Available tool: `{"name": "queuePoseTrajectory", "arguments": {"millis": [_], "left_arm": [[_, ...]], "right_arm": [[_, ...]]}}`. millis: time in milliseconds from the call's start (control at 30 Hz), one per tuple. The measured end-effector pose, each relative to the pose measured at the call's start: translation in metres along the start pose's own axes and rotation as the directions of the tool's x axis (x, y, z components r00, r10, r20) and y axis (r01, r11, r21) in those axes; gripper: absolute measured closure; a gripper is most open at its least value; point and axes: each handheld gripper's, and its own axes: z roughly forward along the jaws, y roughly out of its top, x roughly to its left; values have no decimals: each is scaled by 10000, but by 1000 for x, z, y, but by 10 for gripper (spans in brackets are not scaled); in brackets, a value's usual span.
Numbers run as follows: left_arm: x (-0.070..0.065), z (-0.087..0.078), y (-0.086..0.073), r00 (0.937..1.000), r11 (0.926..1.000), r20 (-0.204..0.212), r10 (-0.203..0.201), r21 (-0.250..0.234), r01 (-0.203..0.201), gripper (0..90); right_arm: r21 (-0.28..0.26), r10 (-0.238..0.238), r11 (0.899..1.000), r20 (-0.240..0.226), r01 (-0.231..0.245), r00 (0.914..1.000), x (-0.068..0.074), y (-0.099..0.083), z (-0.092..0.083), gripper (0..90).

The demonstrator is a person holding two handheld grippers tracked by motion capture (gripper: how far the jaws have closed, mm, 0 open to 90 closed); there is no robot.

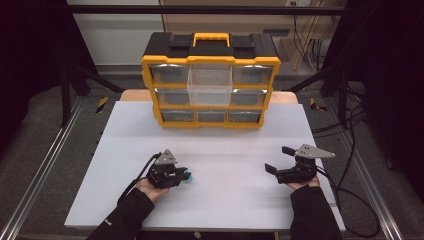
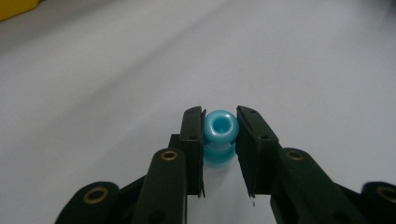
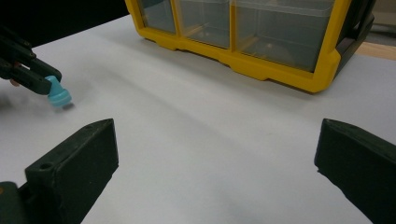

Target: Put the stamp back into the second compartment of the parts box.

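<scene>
Though blurred, unlabelled blue piece (image 2: 220,128) (clamped)

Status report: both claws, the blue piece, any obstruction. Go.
Left claw shut on blue piece, low over table. Right claw open, empty. Organizer middle drawer pulled out; path unobstructed.

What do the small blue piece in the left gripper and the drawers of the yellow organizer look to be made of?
Blue piece: probably glossy moulded plastic, given its smooth surface, soft highlights and hollow end; rubber is possible. It sits clamped in the left gripper. Organizer drawers: clear, slightly frosted plastic, see-through, set in an opaque yellow frame.
</scene>
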Motion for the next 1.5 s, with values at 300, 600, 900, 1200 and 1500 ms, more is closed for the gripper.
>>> {"name": "queuePoseTrajectory", "arguments": {"millis": [300,600,900,1200,1500], "left_arm": [[3,-6,2,9999,9999,-124,-39,-152,37,728],[4,-13,7,9997,9994,-235,-51,-357,43,728],[3,-17,11,9996,9990,-296,0,-442,-14,728],[3,-22,15,9992,9987,-400,39,-514,-60,728],[2,-27,21,9989,9979,-443,126,-634,-154,728]], "right_arm": [[-3,-3,10000,2,3,10000,0,0,0,3],[26,-18,10000,6,18,10000,0,0,0,3],[32,-21,10000,13,21,10000,0,0,0,3],[30,-15,10000,26,15,10000,0,0,0,3],[50,8,10000,17,-9,10000,0,0,0,3]]}}
